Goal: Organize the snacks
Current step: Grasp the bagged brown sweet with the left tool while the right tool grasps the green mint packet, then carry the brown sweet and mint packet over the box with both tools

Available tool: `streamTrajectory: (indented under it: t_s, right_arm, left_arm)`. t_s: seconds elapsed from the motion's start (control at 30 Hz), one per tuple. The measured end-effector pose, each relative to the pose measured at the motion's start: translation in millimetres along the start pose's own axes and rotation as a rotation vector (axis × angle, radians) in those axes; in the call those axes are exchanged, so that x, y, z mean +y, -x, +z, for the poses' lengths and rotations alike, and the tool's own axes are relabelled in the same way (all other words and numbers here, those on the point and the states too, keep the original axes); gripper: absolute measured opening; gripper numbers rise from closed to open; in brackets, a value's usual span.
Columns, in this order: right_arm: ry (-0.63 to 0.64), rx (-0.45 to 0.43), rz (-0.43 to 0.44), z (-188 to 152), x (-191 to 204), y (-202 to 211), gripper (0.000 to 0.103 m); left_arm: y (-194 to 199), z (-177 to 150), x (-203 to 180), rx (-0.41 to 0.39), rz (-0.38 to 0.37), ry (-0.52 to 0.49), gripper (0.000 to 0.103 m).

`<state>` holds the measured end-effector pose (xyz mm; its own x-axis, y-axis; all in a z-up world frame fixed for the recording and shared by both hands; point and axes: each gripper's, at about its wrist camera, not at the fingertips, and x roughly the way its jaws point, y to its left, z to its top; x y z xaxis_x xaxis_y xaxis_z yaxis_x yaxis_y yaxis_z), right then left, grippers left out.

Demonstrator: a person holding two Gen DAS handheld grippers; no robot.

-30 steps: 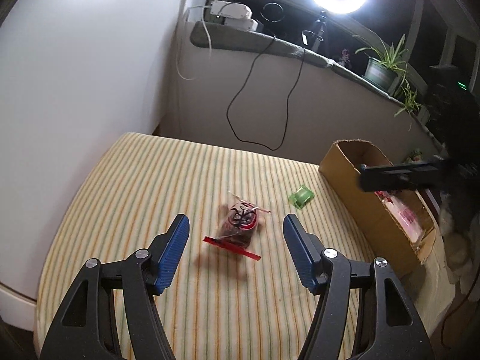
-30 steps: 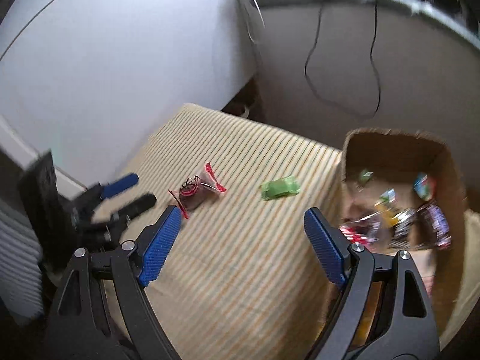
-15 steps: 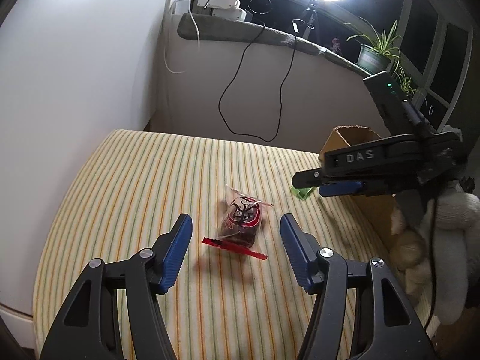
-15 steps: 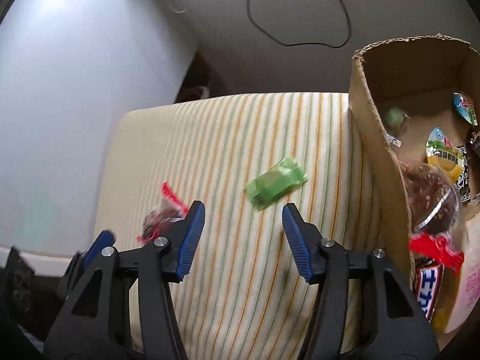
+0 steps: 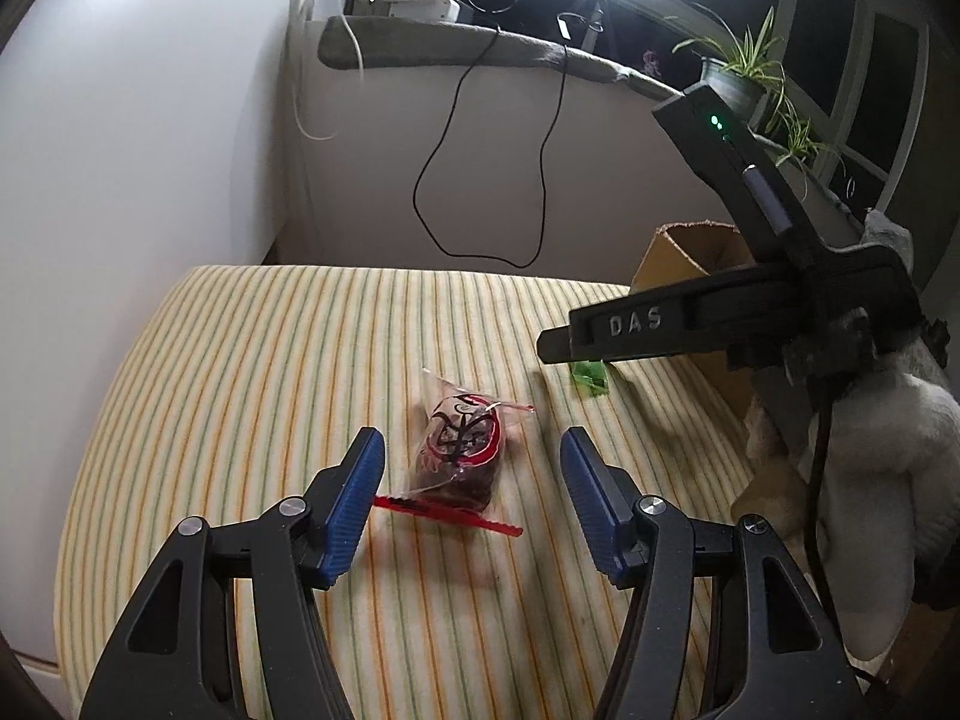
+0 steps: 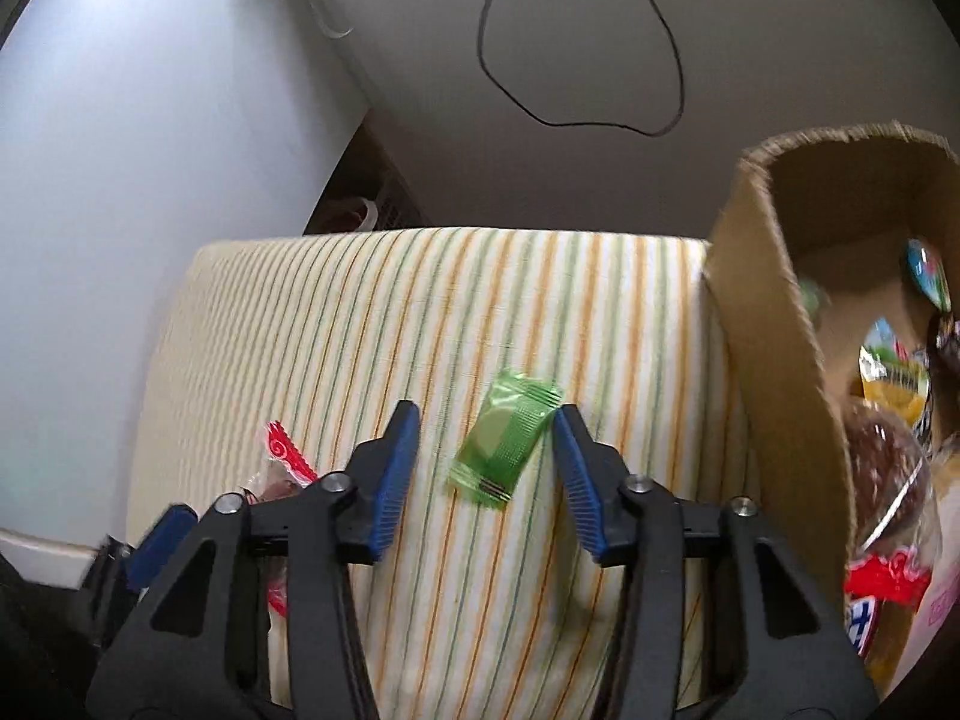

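A clear bag with a dark snack and red printed ends point(image 5: 459, 450) lies on the striped cloth point(image 5: 270, 360). My left gripper point(image 5: 471, 441) hangs just above it, open, with a blue pad on either side and neither touching. A small green packet point(image 6: 504, 438) lies nearer the cardboard box point(image 6: 774, 324). My right gripper point(image 6: 486, 417) straddles the packet, and its jaws are closing. The right pad is at the wrapper's edge; the left pad is still apart from it. In the left wrist view the right gripper point(image 5: 558, 354) hides most of the green packet point(image 5: 591, 378).
The box point(image 5: 678, 252) stands at the cloth's right edge with several wrapped snacks point(image 6: 888, 372) inside. A pale fluffy sleeve point(image 5: 888, 480) holds the right tool. A white wall rises on the left; a black cable point(image 5: 540, 168) hangs on the back wall under a sill with plants.
The right gripper came down from near the box to over the green packet, and its jaws narrowed around it. The left gripper edged closer to the red bag.
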<state>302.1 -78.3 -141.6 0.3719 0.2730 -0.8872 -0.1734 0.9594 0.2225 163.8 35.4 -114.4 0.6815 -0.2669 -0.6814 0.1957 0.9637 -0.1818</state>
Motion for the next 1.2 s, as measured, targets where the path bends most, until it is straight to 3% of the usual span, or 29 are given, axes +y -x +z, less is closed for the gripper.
streamTrajectory:
  t_s: [0.17, 0.33, 0.4, 0.83, 1.2]
  right_arm:
    - [0.113, -0.018, -0.061, -6, 17, -5, 0.042]
    - [0.172, -0.067, -0.107, -15, 22, -5, 0.025]
    - [0.177, -0.074, -0.103, -17, 21, -4, 0.023]
    - [0.182, -0.091, -0.012, -35, 18, 13, 0.022]
    - [0.204, -0.187, 0.088, -68, 16, 59, 0.022]
  left_arm:
    - [-10, 1, -3, 0.016, 0.006, -0.013, 0.06]
    - [-18, 2, 0, 0.036, 0.024, 0.006, 0.036]
    - [-19, 2, 3, 0.037, 0.026, 0.016, 0.032]
    - [0, -4, 10, 0.004, 0.038, 0.048, 0.03]
    - [31, -5, 2, -0.05, 0.048, 0.053, 0.03]
